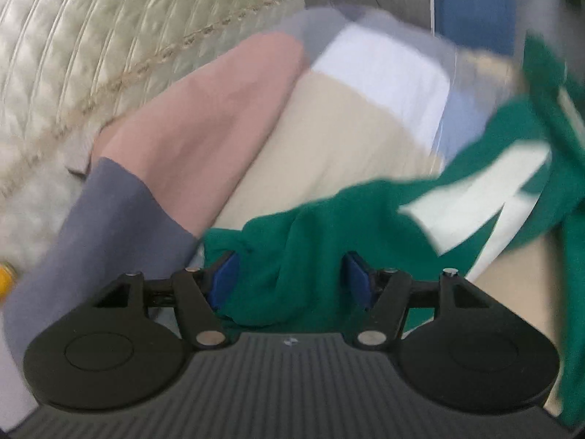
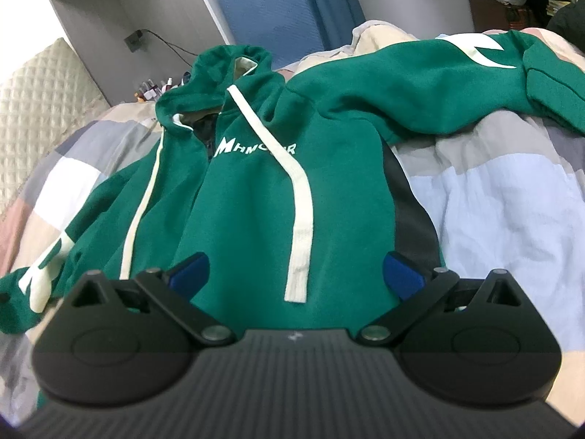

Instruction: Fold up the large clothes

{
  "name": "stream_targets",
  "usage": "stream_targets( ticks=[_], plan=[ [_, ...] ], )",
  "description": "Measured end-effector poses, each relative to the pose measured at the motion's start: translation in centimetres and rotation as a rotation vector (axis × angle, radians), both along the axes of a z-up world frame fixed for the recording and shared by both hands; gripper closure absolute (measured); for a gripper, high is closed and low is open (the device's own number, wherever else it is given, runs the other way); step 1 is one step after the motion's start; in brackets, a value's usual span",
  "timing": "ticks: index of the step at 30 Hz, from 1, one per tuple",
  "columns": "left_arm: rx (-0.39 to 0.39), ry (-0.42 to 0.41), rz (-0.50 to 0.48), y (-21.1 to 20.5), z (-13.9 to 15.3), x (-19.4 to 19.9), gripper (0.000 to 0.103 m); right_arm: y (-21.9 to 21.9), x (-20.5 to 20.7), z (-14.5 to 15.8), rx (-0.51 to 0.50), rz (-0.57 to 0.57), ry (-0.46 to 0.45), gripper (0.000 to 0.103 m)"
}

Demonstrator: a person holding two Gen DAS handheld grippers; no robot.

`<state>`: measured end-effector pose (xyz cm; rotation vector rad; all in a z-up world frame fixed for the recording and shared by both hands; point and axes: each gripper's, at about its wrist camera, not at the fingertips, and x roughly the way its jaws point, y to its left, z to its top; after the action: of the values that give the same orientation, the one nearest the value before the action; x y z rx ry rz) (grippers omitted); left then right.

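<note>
Green hoodie lies face up on the patchwork duvet, hood toward 12 o'clock, 2 white drawstrings running down the chest, 1 sleeve stretched out toward 2 o'clock. Right gripper hangs over the hem at 6 o'clock, jaws wide apart, gripping nothing. Left gripper has its jaws parted; a bunched green sleeve sits between the blue pads, contact unclear through blur. Quilted headboard at 10 o'clock.
</note>
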<state>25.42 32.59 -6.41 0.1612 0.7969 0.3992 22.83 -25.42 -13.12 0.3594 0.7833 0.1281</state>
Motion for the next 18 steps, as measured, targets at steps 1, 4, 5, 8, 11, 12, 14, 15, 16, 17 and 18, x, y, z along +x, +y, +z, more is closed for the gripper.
stream_targets(
  ticks=[1, 4, 5, 8, 11, 12, 14, 15, 16, 17, 18],
  plan=[
    [0.015, -0.007, 0.003, -0.3, 0.0, 0.1, 0.055, 0.0, -0.1, 0.0, -0.003, 0.001, 0.001, 0.0],
    [0.008, -0.036, 0.026, -0.6, 1.4, 0.8, 0.09, 0.4, -0.3, 0.1, -0.025, 0.006, 0.01, 0.0],
    [0.019, -0.053, 0.028, -0.6, 2.5, 1.2, 0.093, 0.4, -0.5, 0.1, -0.028, 0.009, 0.011, 0.0],
    [0.055, -0.144, 0.079, -0.2, 6.6, 3.0, 0.097, 0.8, -0.7, 0.2, -0.044, 0.017, 0.008, 0.0],
    [0.058, -0.237, 0.145, 1.1, 10.6, 5.4, 0.097, 1.1, -0.8, 0.1, -0.068, 0.031, 0.006, 0.0],
    [0.076, -0.252, 0.172, 1.6, 11.4, 6.5, 0.097, 1.1, -0.9, 0.0, -0.074, 0.033, 0.004, 0.0],
    [0.11, -0.244, 0.222, 2.7, 11.8, 9.1, 0.097, 1.1, -0.8, -0.1, -0.079, 0.034, 0.002, 0.0],
    [0.127, -0.228, 0.248, 3.3, 11.4, 10.3, 0.097, 1.1, -0.7, -0.1, -0.081, 0.034, 0.003, 0.0],
    [0.142, -0.206, 0.268, 3.7, 10.9, 11.6, 0.097, 1.2, -0.6, -0.2, -0.082, 0.033, 0.005, 0.0],
    [0.167, -0.174, 0.287, 4.3, 10.0, 12.9, 0.097, 1.2, -0.6, -0.3, -0.085, 0.035, 0.005, 0.0],
    [0.191, -0.134, 0.309, 4.9, 8.8, 14.1, 0.097, 1.3, -0.4, -0.4, -0.093, 0.036, 0.007, 0.0]
  ],
)
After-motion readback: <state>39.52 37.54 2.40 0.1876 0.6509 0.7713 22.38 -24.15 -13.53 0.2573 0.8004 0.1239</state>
